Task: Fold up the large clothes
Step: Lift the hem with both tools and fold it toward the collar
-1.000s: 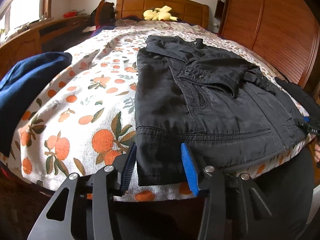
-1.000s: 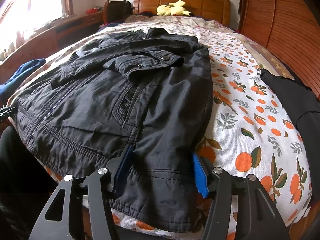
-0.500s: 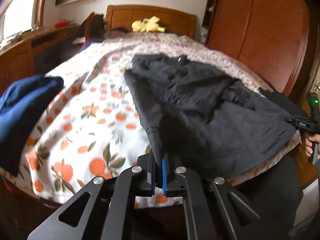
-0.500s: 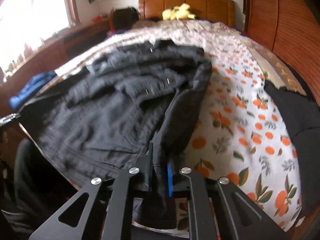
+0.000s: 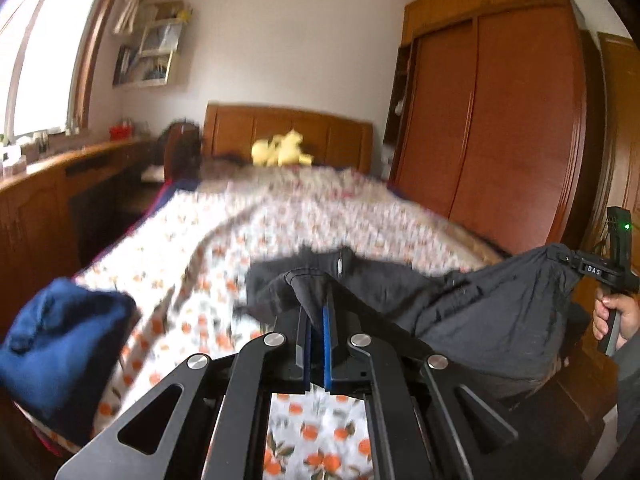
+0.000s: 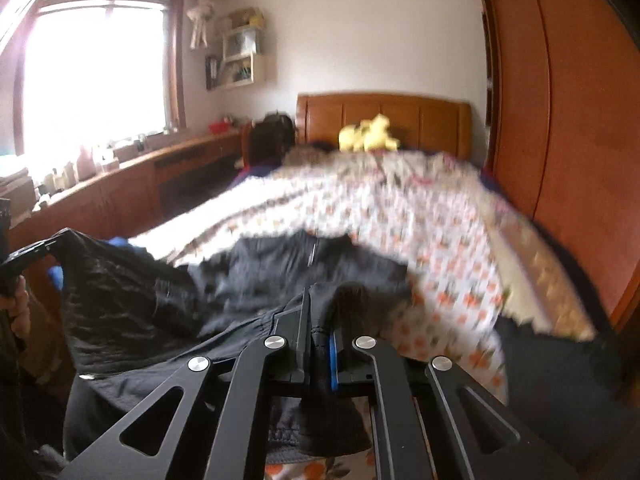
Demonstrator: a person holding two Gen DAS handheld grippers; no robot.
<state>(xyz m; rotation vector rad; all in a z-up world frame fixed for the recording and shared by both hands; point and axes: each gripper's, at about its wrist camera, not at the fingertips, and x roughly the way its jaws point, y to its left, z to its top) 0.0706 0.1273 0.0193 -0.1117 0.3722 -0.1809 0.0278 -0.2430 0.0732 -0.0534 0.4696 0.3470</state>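
A black jacket (image 5: 492, 320) hangs by its hem above the near end of the bed, its collar end still resting on the bedspread. My left gripper (image 5: 316, 312) is shut on the hem's left corner, the cloth pinched between the blue pads. In the right wrist view my right gripper (image 6: 320, 320) is shut on the hem's right corner of the jacket (image 6: 160, 304). The right gripper also shows at the right edge of the left wrist view, held by a hand (image 5: 612, 316), and the left one at the left edge of the right wrist view.
The bed has an orange-print spread (image 5: 280, 220), a wooden headboard (image 5: 288, 132) and a yellow plush toy (image 5: 280, 152). A folded blue garment (image 5: 56, 344) lies at the near left, another dark garment (image 6: 560, 364) at the near right. A wooden wardrobe (image 5: 500, 120) stands right, a counter (image 6: 120, 176) left.
Both grippers closed on the jacket's hem corners and rose, lifting the near half of the jacket off the bed. The views tilted up toward the headboard and wall.
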